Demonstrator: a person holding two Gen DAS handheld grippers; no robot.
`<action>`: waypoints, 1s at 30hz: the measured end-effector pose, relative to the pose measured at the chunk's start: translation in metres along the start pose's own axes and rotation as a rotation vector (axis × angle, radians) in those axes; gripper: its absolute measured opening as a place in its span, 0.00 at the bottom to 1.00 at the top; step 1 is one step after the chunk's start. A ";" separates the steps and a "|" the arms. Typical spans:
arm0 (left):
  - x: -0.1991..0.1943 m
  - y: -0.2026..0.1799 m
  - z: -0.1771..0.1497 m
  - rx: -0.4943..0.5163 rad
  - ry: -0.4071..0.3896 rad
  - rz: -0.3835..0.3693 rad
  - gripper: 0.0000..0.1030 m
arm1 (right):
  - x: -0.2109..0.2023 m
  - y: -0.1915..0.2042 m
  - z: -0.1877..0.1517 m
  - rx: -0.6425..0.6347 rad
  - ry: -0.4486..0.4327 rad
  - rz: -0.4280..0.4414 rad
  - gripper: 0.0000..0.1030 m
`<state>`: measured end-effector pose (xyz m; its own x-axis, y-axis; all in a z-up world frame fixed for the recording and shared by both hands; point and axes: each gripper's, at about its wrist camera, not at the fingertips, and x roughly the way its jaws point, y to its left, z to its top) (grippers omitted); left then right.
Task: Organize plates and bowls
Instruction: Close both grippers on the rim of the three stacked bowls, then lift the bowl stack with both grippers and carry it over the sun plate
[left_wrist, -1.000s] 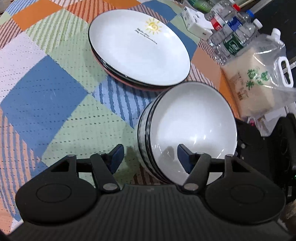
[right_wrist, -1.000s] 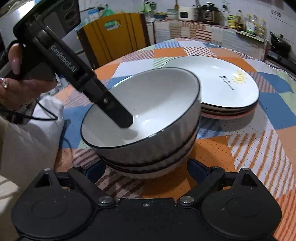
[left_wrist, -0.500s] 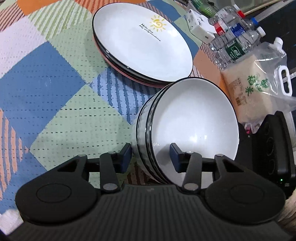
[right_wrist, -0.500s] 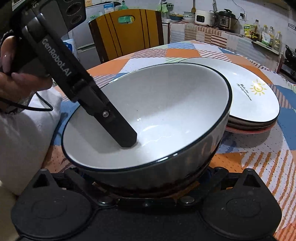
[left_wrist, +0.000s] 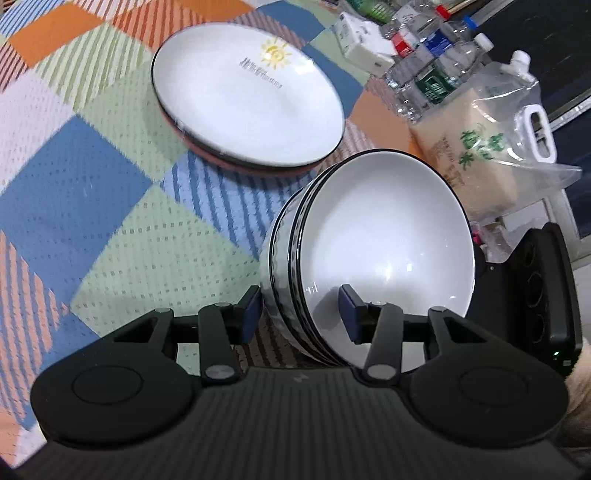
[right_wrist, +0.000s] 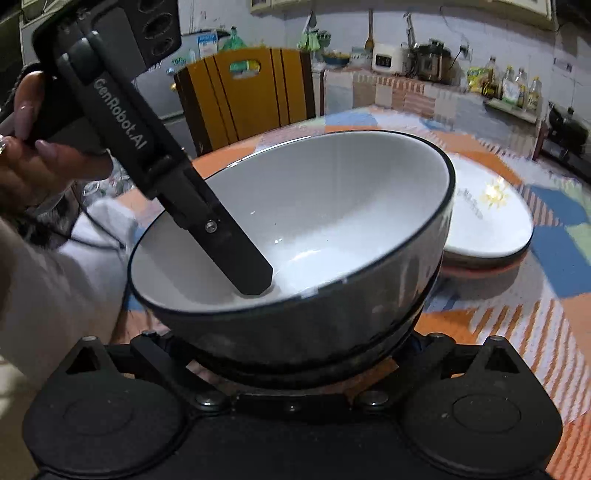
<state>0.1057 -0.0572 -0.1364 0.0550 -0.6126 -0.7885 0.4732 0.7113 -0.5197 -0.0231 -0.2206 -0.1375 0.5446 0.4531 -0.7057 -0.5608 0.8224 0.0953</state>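
Bowls (left_wrist: 369, 251), nested and tilted near the table's (left_wrist: 110, 206) edge, beside stacked plates (left_wrist: 247, 107): left claw (left_wrist: 301, 314) clenched across their near rims; right claw (right_wrist: 295, 354), fingertips hidden beneath the stack, grip undeterminable.

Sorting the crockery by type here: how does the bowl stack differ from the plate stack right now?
The bowl stack is deep and steep-sided; the plate stack is flat and shallow. The bowl stack is tilted, with the left tool clamped across its rim; the plate stack lies level on the tablecloth, untouched. The top plate bears a sun print; the top bowl is plain inside. Both are white with dark rims.
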 end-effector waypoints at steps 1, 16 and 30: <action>-0.006 -0.002 0.005 0.004 -0.003 -0.003 0.42 | -0.004 0.000 0.004 0.002 -0.016 -0.007 0.98; -0.067 -0.027 0.072 0.029 -0.100 0.067 0.43 | -0.023 -0.014 0.067 0.026 -0.156 -0.099 0.98; -0.003 0.010 0.147 0.042 -0.110 0.129 0.45 | 0.042 -0.077 0.084 0.147 -0.103 -0.151 0.98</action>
<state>0.2398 -0.0991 -0.0903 0.2123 -0.5525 -0.8061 0.4925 0.7729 -0.4000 0.0955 -0.2364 -0.1153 0.6805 0.3472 -0.6453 -0.3749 0.9216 0.1005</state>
